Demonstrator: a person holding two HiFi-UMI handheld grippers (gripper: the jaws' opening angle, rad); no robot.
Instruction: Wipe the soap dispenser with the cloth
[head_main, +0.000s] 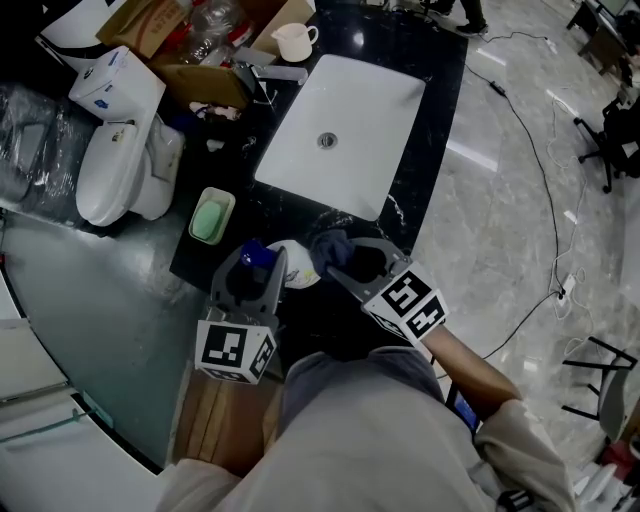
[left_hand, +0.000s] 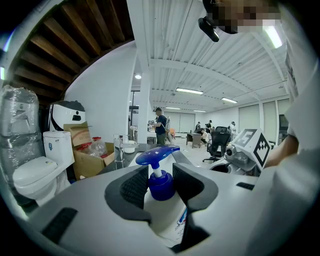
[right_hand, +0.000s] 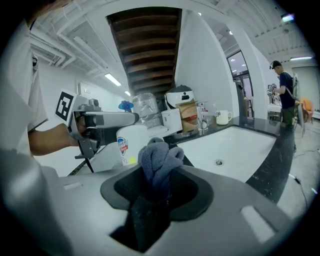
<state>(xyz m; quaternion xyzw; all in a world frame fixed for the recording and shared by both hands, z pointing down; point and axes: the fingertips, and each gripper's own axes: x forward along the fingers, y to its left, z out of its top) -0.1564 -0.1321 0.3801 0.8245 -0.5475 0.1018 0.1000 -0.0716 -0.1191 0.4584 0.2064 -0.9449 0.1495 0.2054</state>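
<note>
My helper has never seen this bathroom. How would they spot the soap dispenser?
Start at the white rectangular sink in the black counter. Off its near corner, the left gripper clamps a white plastic pump bottle. Only it has a blue pump head.

The person is wearing a grey top with a pale sleeve on the right arm. The left gripper and the right gripper are showing grey bodies with black pads. Each is carrying a white cube with black square marks.
</note>
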